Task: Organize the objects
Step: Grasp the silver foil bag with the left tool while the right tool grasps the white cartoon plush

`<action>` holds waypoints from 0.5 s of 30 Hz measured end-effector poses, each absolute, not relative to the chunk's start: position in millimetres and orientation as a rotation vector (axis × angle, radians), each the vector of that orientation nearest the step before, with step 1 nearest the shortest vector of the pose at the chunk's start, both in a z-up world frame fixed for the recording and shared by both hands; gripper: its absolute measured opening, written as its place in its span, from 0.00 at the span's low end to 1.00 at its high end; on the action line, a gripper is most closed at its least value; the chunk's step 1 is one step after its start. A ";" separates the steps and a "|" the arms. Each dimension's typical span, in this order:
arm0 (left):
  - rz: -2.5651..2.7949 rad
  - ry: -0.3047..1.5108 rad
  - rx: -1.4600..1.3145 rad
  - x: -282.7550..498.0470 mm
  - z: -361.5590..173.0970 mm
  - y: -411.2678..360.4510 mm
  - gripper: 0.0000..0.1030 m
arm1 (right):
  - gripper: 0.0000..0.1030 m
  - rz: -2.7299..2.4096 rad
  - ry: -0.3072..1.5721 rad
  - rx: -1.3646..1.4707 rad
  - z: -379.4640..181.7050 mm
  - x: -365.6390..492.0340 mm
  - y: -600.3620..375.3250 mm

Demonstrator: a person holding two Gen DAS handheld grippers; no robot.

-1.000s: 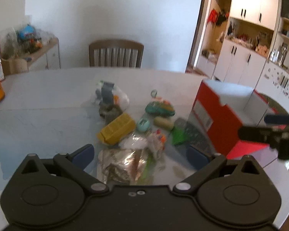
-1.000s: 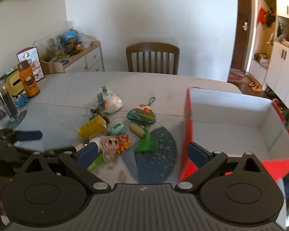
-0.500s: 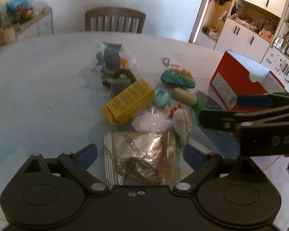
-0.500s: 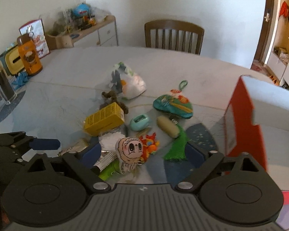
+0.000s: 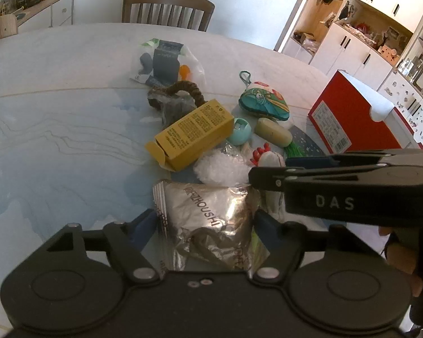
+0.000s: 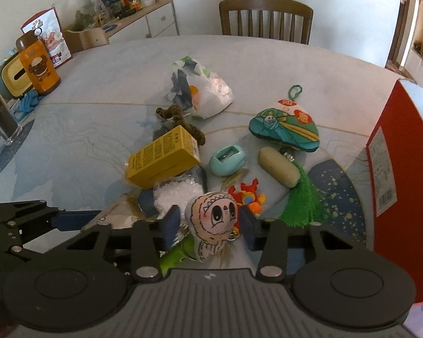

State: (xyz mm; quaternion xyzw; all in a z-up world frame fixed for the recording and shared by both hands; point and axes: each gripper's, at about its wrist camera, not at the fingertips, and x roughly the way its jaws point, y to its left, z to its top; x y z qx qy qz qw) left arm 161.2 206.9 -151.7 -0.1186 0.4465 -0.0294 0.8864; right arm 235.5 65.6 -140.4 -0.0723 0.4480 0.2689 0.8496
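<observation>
Clutter for sorting lies in a heap in front of me, and both my claws are now right down at its near edge. My right gripper (image 6: 210, 224) has narrowed from a wide spread half a second ago to a close bracket around the plush doll (image 6: 213, 219), its blue pads just beside the doll's head on either side; I cannot tell whether they already press it, so I count it as spread, not pinching. My left gripper (image 5: 206, 222) is spread too, its fingers straddling the silver foil packet (image 5: 211, 219), which a second ago lay well ahead of it. Just beyond the doll sit a small orange toy (image 6: 249, 197) and a bag of white granules (image 6: 179, 193), with the yellow carton (image 6: 162, 157) leaning over the granules. Further out are the teal sharpener (image 6: 227, 160), the beige roll with its green tassel (image 6: 277, 166), the teal pouch (image 6: 284, 132), a brown twisted cord (image 6: 183, 121) and a clear plastic bag (image 6: 203, 90). The red box (image 6: 403, 169) stands well off to my right on the table (image 6: 84, 129). I judge both hands have finished their approach: closing comes next, then the carry to the box, taking care not to drag the orange toy along.
</observation>
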 end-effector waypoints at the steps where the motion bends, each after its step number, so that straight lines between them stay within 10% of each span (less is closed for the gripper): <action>1: -0.062 0.930 -0.247 161.2 -151.5 207.1 0.67 | 0.37 0.564 0.948 -0.146 -140.7 236.1 65.6; 15: -0.071 0.930 -0.254 152.6 -140.9 211.5 0.52 | 0.28 0.515 0.945 -0.078 -122.5 230.0 52.4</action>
